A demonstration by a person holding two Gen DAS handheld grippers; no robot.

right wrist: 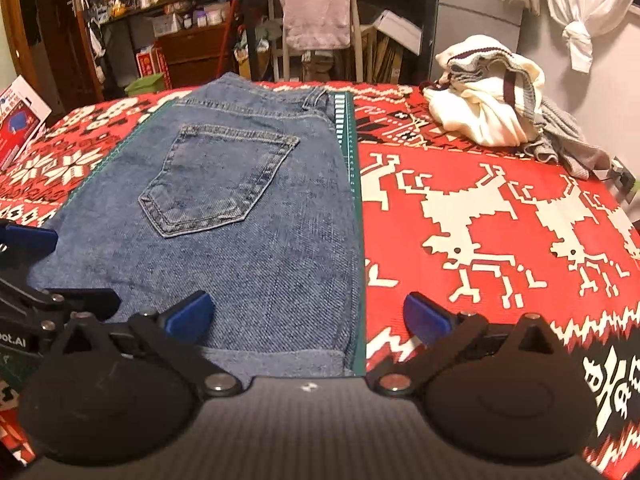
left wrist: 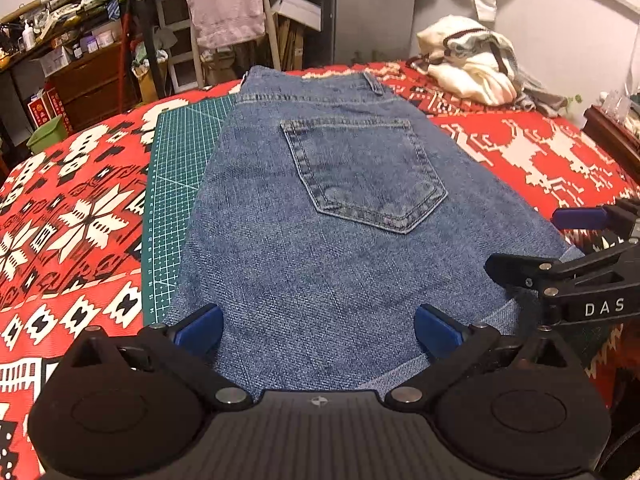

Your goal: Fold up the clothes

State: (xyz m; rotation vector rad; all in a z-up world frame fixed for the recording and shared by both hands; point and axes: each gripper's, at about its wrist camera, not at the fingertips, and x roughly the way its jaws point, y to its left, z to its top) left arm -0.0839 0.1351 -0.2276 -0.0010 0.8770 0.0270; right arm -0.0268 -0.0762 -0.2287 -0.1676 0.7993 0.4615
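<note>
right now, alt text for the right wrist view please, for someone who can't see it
Folded blue jeans, back pocket up, lie on a green cutting mat over a red and white patterned cloth. The open right gripper hovers at their near edge, with the left gripper at far left. A cream sweater is heaped behind.

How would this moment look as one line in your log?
jeans: folded, flat on green mat | left gripper: open | right gripper: open | sweater pile: untouched

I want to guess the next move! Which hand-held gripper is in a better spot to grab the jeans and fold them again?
Probably the left hand-held gripper: its open fingers sit over the near edge of the jeans. The right hand-held gripper, also open, straddles the jeans' right edge, with one finger over the red cloth.
</note>
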